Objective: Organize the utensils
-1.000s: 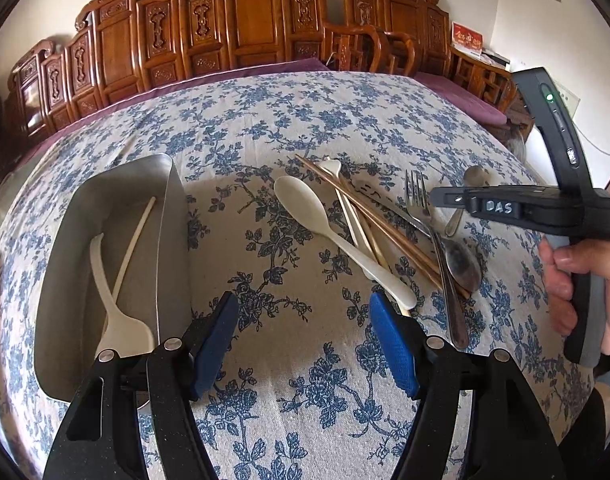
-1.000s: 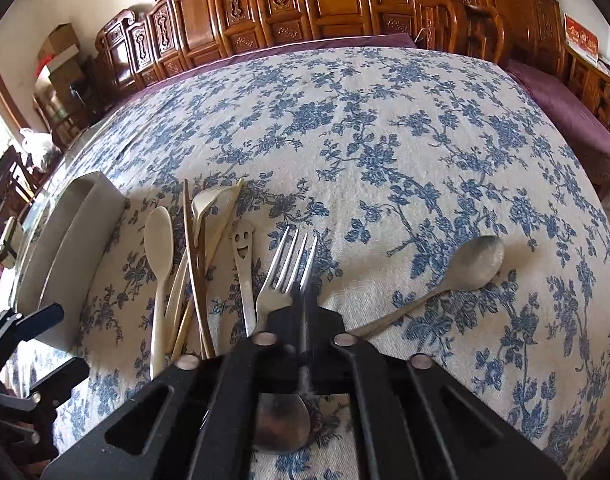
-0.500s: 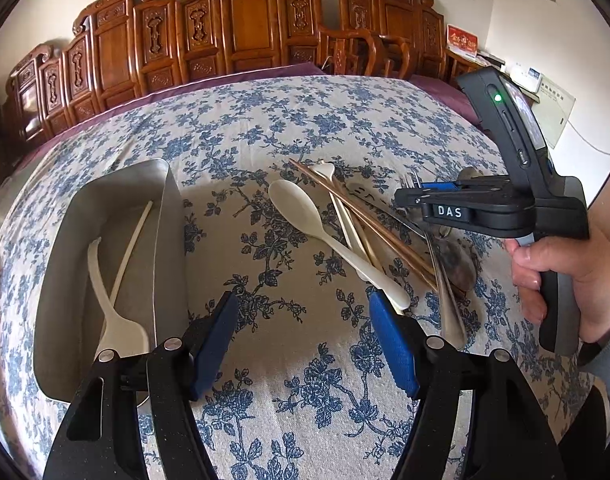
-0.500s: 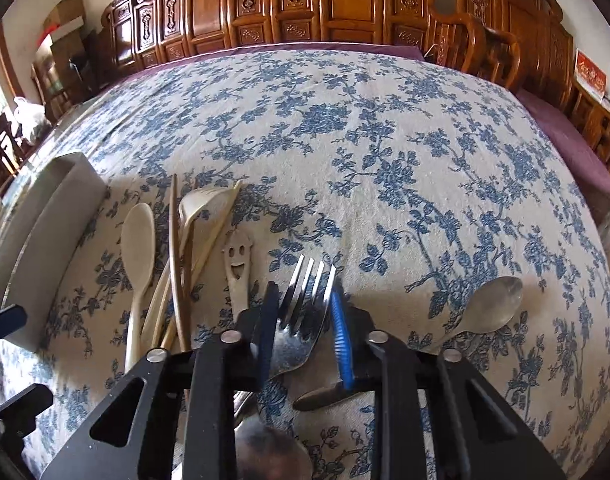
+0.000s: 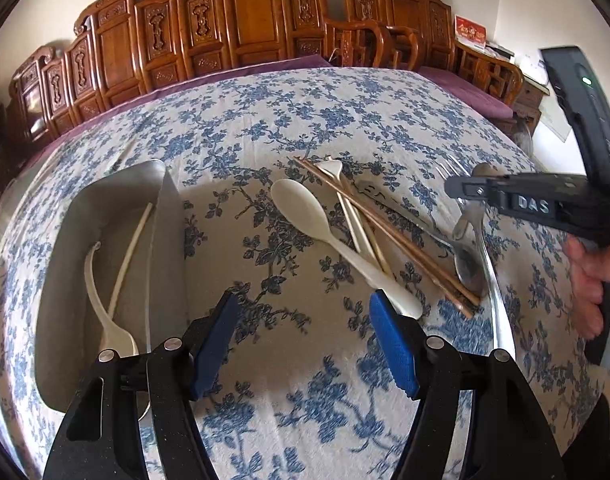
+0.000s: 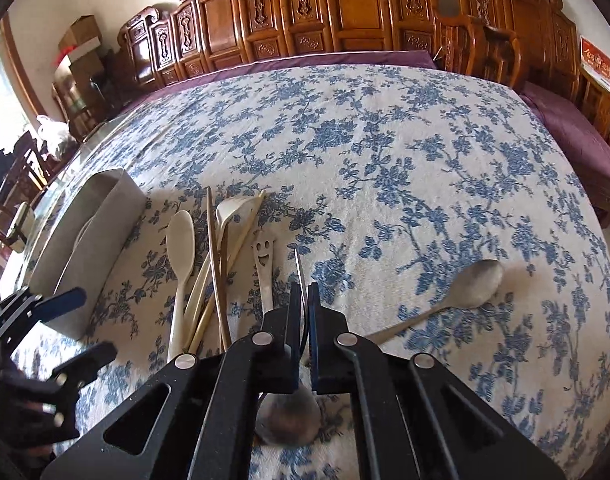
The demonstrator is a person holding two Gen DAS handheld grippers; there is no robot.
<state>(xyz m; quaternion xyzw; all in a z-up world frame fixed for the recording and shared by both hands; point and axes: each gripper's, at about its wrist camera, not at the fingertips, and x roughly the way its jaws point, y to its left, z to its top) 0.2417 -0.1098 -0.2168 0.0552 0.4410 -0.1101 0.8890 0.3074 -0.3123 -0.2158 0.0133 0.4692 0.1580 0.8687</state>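
now your right hand-held gripper has its blue pads pressed together on the metal fork, where a second ago they stood apart around its neck. the fork has turned on edge between the pads, so from the right wrist view you see only a thin line of tines sticking out past the tips. from the left wrist view the fork hangs from the gripper's nose with its long handle sloping down toward you, tines up near the pads. that reads as the pick made: the fork is in your grip and looks to be coming clear of the pile, so the carry to the tray is next.

the metal tray sits well to the left of the fork, across the floral cloth of the bench, with a cream spoon and a pale chopstick already in it. your left hand-held gripper hovers wide apart with nothing between its pads, just beside the tray.

left on the bench are the cream spoon, the chopsticks, a smiley-faced utensil and a metal spoon off to the right.
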